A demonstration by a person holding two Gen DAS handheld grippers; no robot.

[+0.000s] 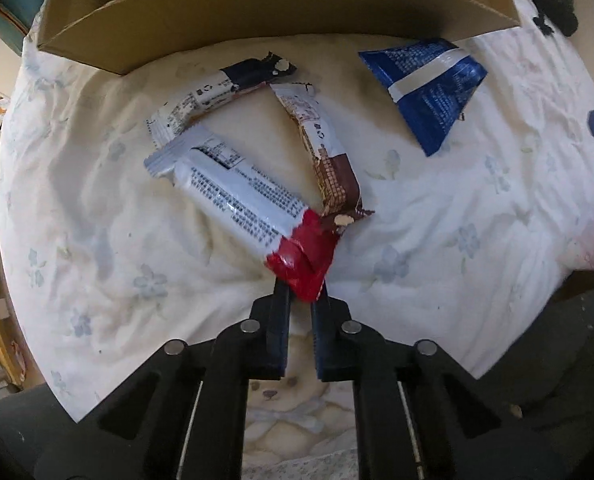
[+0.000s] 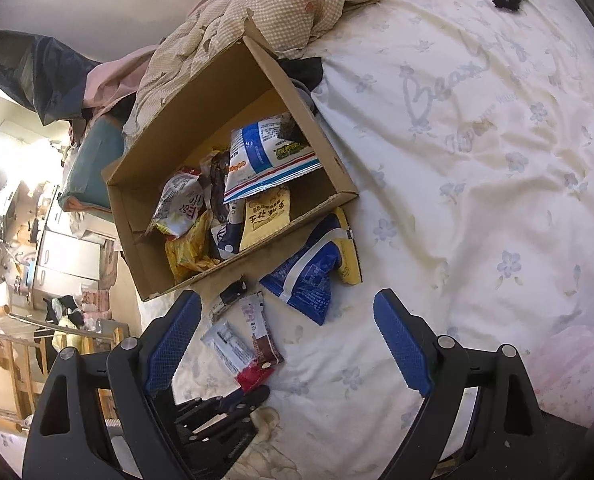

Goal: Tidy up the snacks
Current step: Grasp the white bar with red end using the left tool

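On a floral bedsheet [image 1: 417,240], the left gripper [image 1: 300,300] is clamped on the red-ended snack bar [image 1: 241,196], likely next lifting it into the cardboard box [image 2: 169,128], while the right gripper [image 2: 285,344] hovers spread wide.

Bare bedsheet [image 2: 477,200] lies open rightward, while the cardboard box [image 2: 169,264] wall blocks beyond the wrappers [image 1: 321,152].

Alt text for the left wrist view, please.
The left claw is shut on the red end of a silver-and-red snack bar lying on a floral bedsheet. Two brown wafer bars and a blue pouch lie before a cardboard box.
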